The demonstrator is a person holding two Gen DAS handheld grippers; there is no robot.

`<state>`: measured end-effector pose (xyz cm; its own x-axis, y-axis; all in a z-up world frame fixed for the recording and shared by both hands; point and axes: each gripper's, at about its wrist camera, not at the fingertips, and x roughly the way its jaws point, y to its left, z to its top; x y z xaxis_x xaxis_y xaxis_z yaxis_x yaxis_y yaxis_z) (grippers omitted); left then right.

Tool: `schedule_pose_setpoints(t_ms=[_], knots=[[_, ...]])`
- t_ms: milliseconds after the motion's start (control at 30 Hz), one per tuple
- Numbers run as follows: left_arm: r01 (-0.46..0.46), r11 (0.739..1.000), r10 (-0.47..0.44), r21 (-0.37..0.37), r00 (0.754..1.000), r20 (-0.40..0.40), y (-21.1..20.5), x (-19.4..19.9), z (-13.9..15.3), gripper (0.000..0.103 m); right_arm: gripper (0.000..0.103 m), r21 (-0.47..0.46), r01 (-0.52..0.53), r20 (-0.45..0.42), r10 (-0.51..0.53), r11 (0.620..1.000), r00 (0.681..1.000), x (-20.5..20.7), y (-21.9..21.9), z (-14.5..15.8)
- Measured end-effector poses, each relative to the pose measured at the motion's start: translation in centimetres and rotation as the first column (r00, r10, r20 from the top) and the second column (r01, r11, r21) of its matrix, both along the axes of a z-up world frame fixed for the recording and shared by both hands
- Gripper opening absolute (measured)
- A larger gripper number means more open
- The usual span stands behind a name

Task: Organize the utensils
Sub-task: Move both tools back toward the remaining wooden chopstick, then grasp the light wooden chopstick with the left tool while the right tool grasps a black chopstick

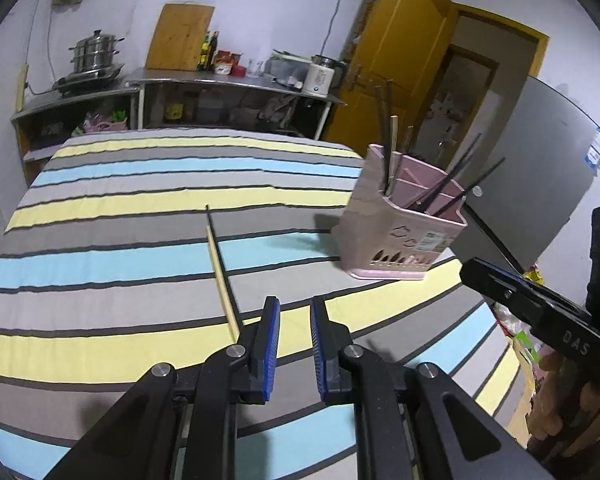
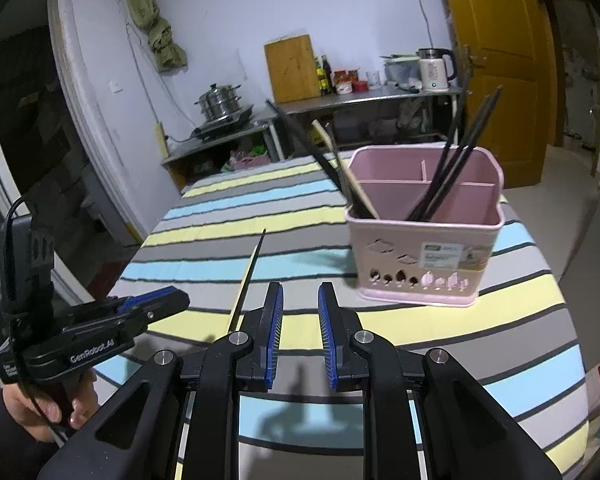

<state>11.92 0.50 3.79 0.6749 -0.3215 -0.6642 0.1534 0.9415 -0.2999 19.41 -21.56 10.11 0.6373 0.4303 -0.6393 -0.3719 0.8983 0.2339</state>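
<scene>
Striped tablecloth (image 1: 100, 264) covers the whole table, bands of grey, yellow and light blue with thin dark lines.

Pink utensil holder (image 2: 424, 248) stands upright near the table's right edge, toward the far half. Divided into compartments by inner walls. Cut-out leaf and cloud shapes plus a label on its front wall. Same holder in left wrist view (image 1: 400, 236).

Black chopsticks (image 2: 456, 160) lean in the holder's front compartment, tips up and to the right. Another bunch, dark with one pale wooden one (image 2: 340, 168), leans out of the left compartment toward the far left.

Two loose chopsticks lie on the cloth around the middle of the table, side by side and touching or nearly so: a pale wooden chopstick (image 1: 221, 276) and a black chopstick (image 1: 216, 236). They run from the near side toward the far edge. Near ends sit just left of the left finger in each wrist view; exact contact hidden.

Left gripper (image 1: 295, 320) hovers over the near part of the table, blue pads parted, nothing between them. Right gripper (image 2: 299, 306) likewise released, gap empty, over the near edge. Each gripper shows in the other's view at the frame side, held by a hand (image 2: 40, 412).
</scene>
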Motion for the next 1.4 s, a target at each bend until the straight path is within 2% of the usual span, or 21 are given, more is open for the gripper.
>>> schedule_pose_setpoints(t_ms=[333, 733, 867, 1067, 1133, 1167, 1267, 1400], knots=[[-0.070, 0.996, 0.074, 0.049, 0.995, -0.074, 1.6, 4.1, -3.9, 0.015, 0.019, -0.015, -0.042, -0.057, 0.041, 0.999, 0.998, 1.2, 1.8, -2.4], [-0.111, 0.988, 0.126, 0.110, 0.981, -0.148, 2.2, 9.9, -8.8, 0.015, 0.019, -0.029, -0.076, -0.114, 0.073, 0.997, 0.991, 3.5, 3.5, -5.0], [-0.099, 0.985, 0.115, 0.140, 0.987, -0.112, 1.8, 10.0, -8.9, 0.021, 0.019, -0.032, -0.088, -0.125, 0.083, 0.996, 0.989, 4.1, 4.1, -5.6], [-0.079, 0.961, 0.102, 0.267, 0.992, -0.073, 0.0, 9.7, -9.0, 0.025, 0.018, -0.030, -0.094, -0.134, 0.089, 0.995, 0.987, 4.4, 4.4, -6.3], [-0.082, 0.959, 0.106, 0.270, 0.992, -0.072, 0.0, 9.6, -9.0, 0.025, 0.018, -0.030, -0.094, -0.136, 0.089, 0.995, 0.987, 4.4, 4.4, -6.3], [-0.089, 0.959, 0.112, 0.268, 0.991, -0.073, 0.2, 9.5, -8.9, 0.023, 0.018, -0.031, -0.094, -0.136, 0.089, 0.995, 0.987, 4.4, 4.3, -6.3], [-0.115, 0.956, 0.142, 0.269, 0.986, -0.082, 1.1, 9.1, -8.8, 0.007, 0.019, -0.033, -0.093, -0.133, 0.087, 0.995, 0.987, 4.3, 4.4, -6.2], [-0.163, 0.962, 0.189, 0.221, 0.977, -0.098, 3.6, 7.7, -8.7, 0.006, 0.019, -0.029, -0.089, -0.138, 0.085, 0.996, 0.987, 4.4, 4.3, -6.4]])
